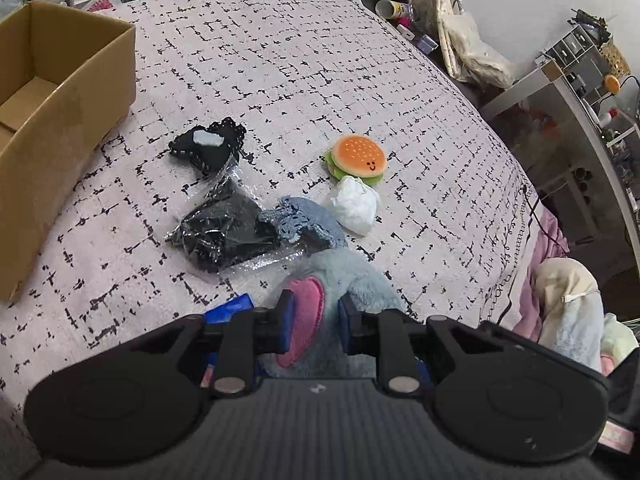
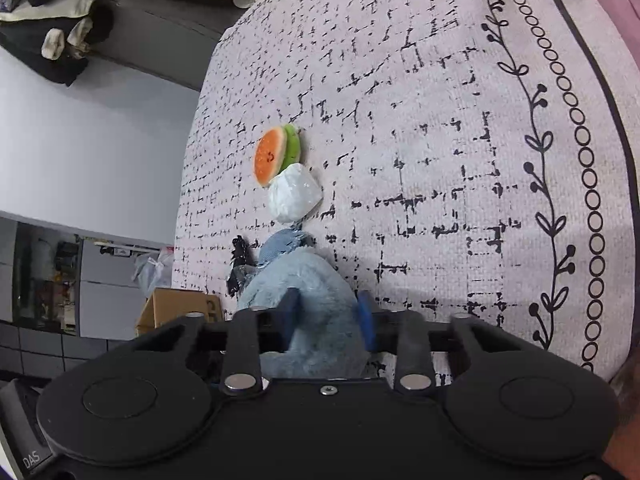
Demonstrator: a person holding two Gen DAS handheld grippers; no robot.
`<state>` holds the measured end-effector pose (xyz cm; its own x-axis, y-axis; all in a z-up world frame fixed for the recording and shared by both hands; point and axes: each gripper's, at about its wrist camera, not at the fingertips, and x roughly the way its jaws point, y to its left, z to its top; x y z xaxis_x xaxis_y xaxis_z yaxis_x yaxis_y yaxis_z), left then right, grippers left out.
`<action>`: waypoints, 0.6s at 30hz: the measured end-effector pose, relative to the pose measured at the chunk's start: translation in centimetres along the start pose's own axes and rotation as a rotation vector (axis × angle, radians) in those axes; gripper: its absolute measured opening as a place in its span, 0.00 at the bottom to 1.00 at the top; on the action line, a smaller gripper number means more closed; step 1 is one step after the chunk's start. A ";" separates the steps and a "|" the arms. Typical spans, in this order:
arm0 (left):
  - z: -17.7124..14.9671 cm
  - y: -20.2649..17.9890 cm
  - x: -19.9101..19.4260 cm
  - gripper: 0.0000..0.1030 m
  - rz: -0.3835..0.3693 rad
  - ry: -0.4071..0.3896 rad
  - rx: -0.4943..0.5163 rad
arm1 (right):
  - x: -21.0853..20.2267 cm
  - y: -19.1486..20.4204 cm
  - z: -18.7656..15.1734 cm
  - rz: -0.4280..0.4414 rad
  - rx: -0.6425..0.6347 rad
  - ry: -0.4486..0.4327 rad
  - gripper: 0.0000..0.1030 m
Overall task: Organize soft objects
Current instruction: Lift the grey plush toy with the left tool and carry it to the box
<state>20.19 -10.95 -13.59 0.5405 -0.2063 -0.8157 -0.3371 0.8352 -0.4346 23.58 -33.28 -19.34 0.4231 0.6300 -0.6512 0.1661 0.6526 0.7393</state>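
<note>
A light blue plush toy (image 1: 352, 280) with a pink heart patch (image 1: 306, 320) lies on the patterned bedspread (image 1: 280, 60). My left gripper (image 1: 314, 320) is shut on the plush at the heart patch. My right gripper (image 2: 328, 316) is shut on the same plush (image 2: 304, 280) from another side. Beyond lie a burger plush (image 1: 357, 156), a white soft bundle (image 1: 356, 204), a blue denim piece (image 1: 304, 220), black fabric in a clear bag (image 1: 228, 232) and a black lace item (image 1: 208, 146). The burger (image 2: 276, 156) and white bundle (image 2: 294, 196) also show in the right wrist view.
An open cardboard box (image 1: 60, 120) stands on the bed at the left; it also shows in the right wrist view (image 2: 180, 308). A blue packet (image 1: 232, 306) lies near my left fingers. Shelves and clutter (image 1: 580, 92) stand beside the bed on the right.
</note>
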 end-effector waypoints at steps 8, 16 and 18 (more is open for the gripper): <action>-0.1 0.6 -2.6 0.21 -0.026 -0.012 -0.001 | -2.0 1.7 -1.6 0.023 -0.087 -0.019 0.22; 0.0 1.4 -5.9 0.21 -0.075 -0.031 0.022 | -4.2 3.5 -3.7 0.032 -0.116 -0.076 0.22; 0.1 1.8 -6.7 0.21 -0.090 -0.039 0.040 | -4.7 4.3 -4.4 0.036 -0.125 -0.089 0.22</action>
<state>16.05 -7.99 -8.81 0.5974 -0.2621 -0.7579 -0.2549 0.8340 -0.4893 18.38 -31.63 -13.84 0.5050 0.6175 -0.6030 0.0401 0.6812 0.7310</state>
